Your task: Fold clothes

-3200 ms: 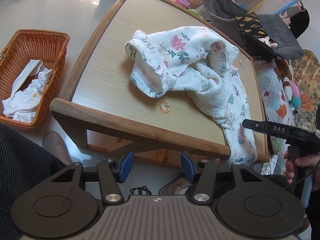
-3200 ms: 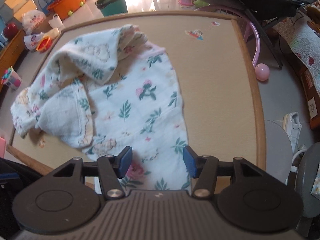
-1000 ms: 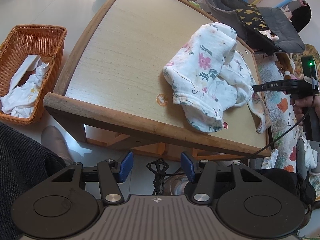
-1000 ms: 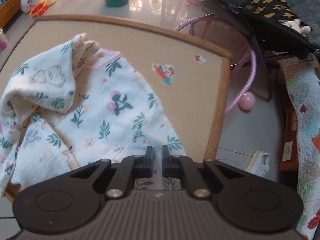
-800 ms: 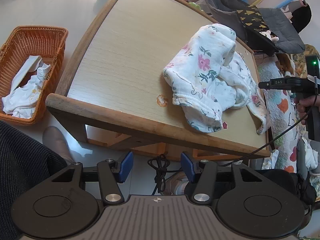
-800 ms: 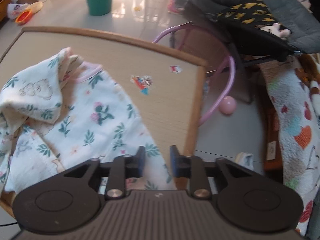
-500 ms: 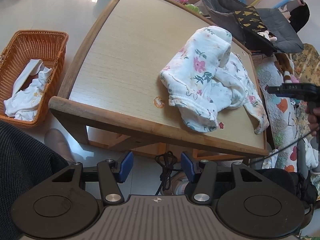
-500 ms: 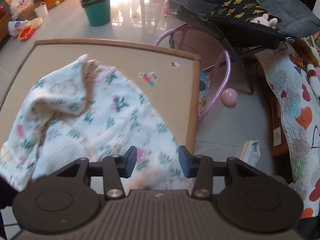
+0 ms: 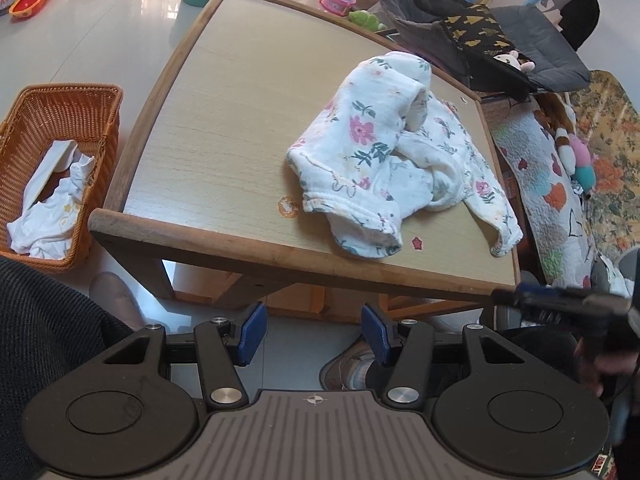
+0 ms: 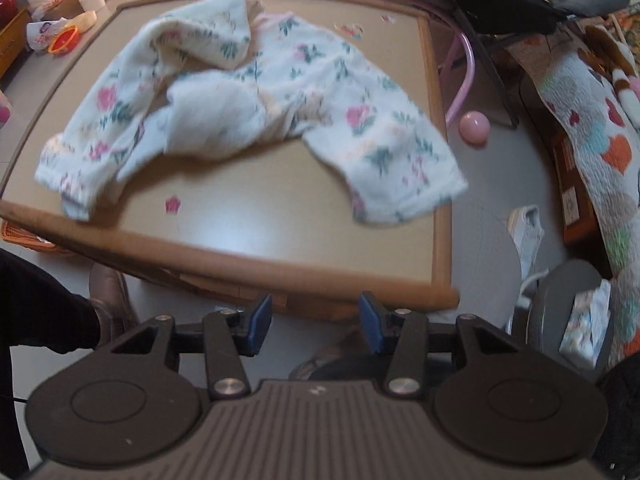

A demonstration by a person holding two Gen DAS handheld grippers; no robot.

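Since the white floral cotton baby garment (image 9: 384,160) is soft, light and floppy, it should be pinched at a hemmed cuff, at five o'clock. It lies crumpled on the wooden counter (image 9: 224,128). Left claw (image 9: 311,334) and right claw (image 10: 314,323) gape empty, the right's jaws having just opened.

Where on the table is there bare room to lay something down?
The table's half toward the wicker basket is bare, and a strip runs along the near rim. The floral garment crowds the other half, one sleeve overhanging the edge.
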